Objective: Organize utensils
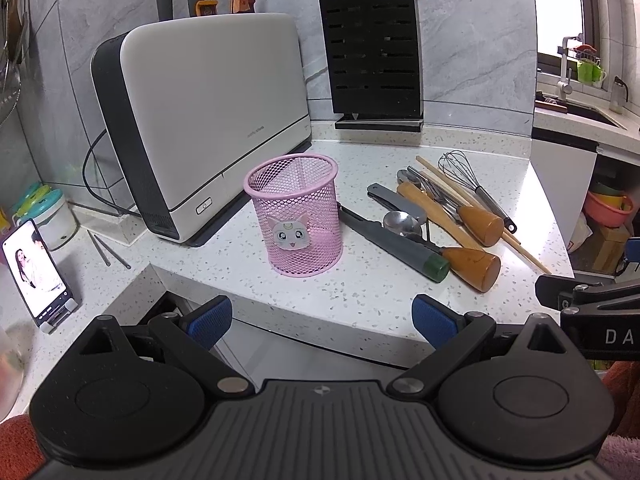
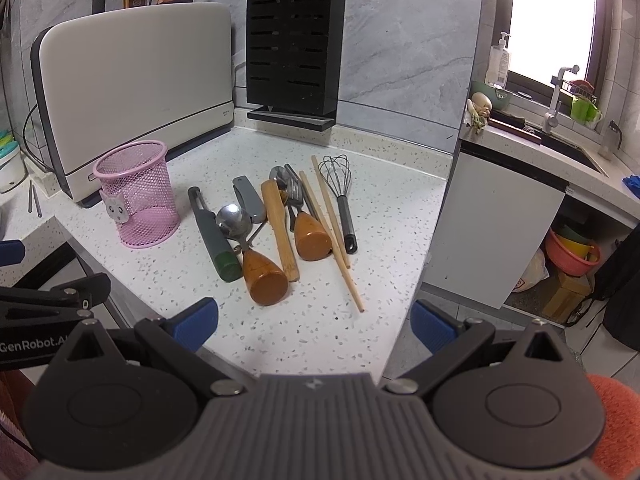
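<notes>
Scene: 2 grippers hover at the tabletop (image 2: 384, 208) edge, fingers spread wide and holding nothing: left gripper (image 1: 322, 320), right gripper (image 2: 314, 320).
Utensils: a loose pile (image 2: 276, 224) lies flat just right of the pink mesh cup (image 2: 138, 194), which looks empty through the mesh.
Advice: take 1 outlying piece first, perhaps the whisk (image 2: 340, 196); grip mid-handle, tip upright, lower handle-first into the cup.

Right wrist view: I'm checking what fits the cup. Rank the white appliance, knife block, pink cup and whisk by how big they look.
1. White appliance
2. Knife block
3. Pink cup
4. Whisk

The cup sits nearer the camera than the block, so their real gap may be wider.
</notes>
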Demonstrator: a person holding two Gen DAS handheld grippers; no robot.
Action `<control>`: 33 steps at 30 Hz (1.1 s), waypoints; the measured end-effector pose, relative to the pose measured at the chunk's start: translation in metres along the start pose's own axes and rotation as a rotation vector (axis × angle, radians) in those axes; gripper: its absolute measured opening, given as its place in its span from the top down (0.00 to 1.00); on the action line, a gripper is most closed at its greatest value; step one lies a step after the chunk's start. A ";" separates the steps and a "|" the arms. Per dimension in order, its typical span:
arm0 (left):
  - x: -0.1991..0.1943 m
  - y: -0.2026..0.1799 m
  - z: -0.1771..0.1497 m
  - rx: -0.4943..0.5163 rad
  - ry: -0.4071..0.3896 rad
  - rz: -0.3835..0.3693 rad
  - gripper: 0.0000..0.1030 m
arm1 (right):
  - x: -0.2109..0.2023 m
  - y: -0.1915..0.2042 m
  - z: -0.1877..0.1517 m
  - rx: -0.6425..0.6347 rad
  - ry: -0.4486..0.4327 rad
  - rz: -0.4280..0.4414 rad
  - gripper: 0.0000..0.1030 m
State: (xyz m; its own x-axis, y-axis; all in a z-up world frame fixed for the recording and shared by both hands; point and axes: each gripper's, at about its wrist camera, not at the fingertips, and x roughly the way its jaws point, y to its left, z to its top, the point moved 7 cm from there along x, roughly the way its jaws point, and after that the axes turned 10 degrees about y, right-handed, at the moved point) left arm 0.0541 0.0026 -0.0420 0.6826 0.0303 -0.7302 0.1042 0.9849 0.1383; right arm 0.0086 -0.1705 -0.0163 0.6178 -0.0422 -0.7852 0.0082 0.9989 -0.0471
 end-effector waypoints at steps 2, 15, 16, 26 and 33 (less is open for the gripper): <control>0.000 0.000 0.000 -0.001 -0.001 0.001 0.00 | 0.000 0.000 0.000 0.002 -0.002 0.000 0.03; -0.001 0.000 0.001 -0.007 -0.005 -0.001 0.00 | -0.001 0.000 0.000 -0.004 -0.009 0.003 0.03; -0.001 0.000 0.001 -0.007 -0.005 -0.001 0.00 | -0.001 0.000 -0.001 -0.003 -0.009 0.004 0.03; -0.003 -0.001 0.002 -0.005 -0.009 0.000 0.00 | -0.001 0.000 -0.001 -0.008 -0.010 0.003 0.03; -0.003 -0.001 0.002 -0.004 -0.009 0.001 0.00 | 0.000 0.001 -0.002 -0.009 -0.005 0.012 0.03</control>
State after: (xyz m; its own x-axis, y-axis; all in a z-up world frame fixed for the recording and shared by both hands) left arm 0.0534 0.0011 -0.0391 0.6895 0.0298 -0.7237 0.1006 0.9855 0.1364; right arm 0.0074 -0.1695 -0.0173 0.6215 -0.0301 -0.7828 -0.0059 0.9991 -0.0431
